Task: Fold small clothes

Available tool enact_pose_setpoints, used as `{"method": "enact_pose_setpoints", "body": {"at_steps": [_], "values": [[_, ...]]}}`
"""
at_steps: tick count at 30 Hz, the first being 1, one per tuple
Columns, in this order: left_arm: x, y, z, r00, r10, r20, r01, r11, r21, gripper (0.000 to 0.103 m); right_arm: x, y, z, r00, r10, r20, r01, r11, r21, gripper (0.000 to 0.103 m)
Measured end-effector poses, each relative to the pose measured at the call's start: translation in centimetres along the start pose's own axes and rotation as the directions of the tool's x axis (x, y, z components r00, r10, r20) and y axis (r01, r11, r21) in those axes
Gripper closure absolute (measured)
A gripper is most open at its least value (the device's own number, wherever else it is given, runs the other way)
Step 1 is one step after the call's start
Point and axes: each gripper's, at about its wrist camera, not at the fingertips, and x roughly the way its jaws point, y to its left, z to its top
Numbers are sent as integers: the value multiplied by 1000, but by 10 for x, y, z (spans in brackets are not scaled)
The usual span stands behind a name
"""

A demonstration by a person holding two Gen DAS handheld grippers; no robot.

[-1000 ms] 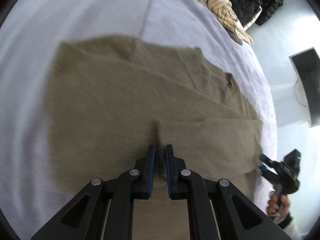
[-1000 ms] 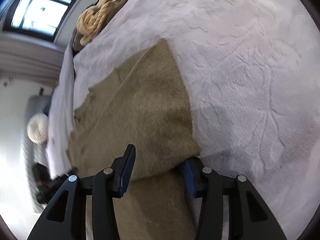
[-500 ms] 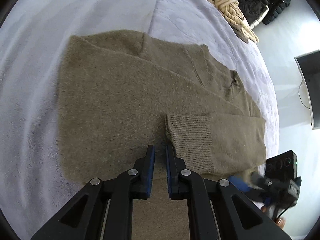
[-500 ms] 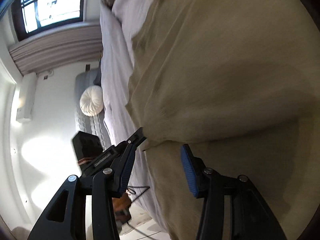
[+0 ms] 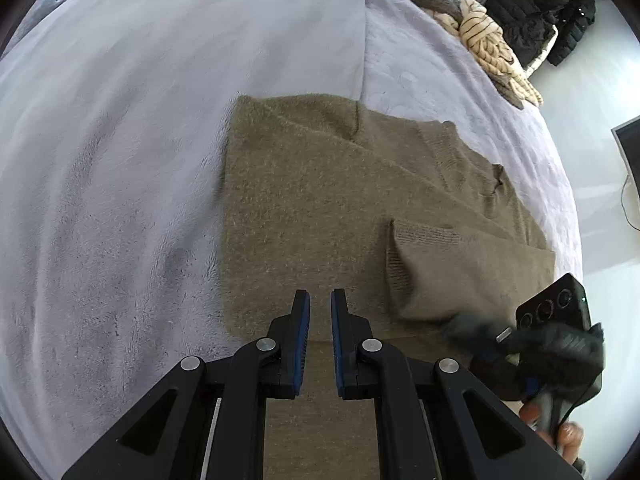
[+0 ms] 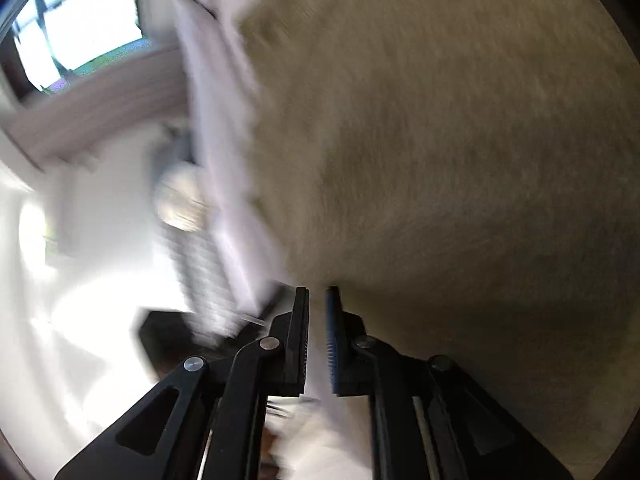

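Note:
An olive-brown knit sweater (image 5: pixel 320 208) lies flat on the lilac bed cover (image 5: pixel 120 200), with one sleeve folded across it so its ribbed cuff (image 5: pixel 400 256) rests on the body. My left gripper (image 5: pixel 320 308) is nearly shut with a narrow gap and holds nothing, hovering over the sweater's near hem. My right gripper (image 6: pixel 318 304) has its jaws close together at the sweater's edge (image 6: pixel 440 160); the view is blurred, and no cloth shows between the pads. The right gripper also shows, blurred, in the left wrist view (image 5: pixel 532 344) at the sweater's right side.
A heap of striped and knit clothes (image 5: pixel 480 32) lies at the far end of the bed. Dark jackets (image 5: pixel 536 12) hang beyond it. The bed edge and white floor run along the right. A window (image 6: pixel 80 40) shows in the right wrist view.
My right gripper closed from wide open to a narrow gap and swung toward the sweater's edge. My left gripper pulled back and left; the folded sleeve now lies flat.

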Motion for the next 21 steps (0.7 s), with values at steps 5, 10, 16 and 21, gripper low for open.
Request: {"method": "enact_pose_setpoints", "body": {"at_steps": [5, 10, 16, 21], "values": [[0, -20, 0, 1000, -5, -1, 5, 998, 58, 92, -42, 24, -17, 979, -201, 42, 205, 954, -218, 64], [7, -51, 6, 999, -33, -2, 33, 993, 117, 92, -168, 43, 7, 840, -348, 416, 472, 847, -245, 51], [36, -79, 8, 1000, 3, -16, -1, 989, 150, 92, -259, 11, 67, 697, -450, 558, 552, 834, -17, 51], [50, -87, 3, 999, 40, -20, -36, 986, 162, 92, -249, -29, 96, 767, -455, 452, 501, 865, 21, 73]]}}
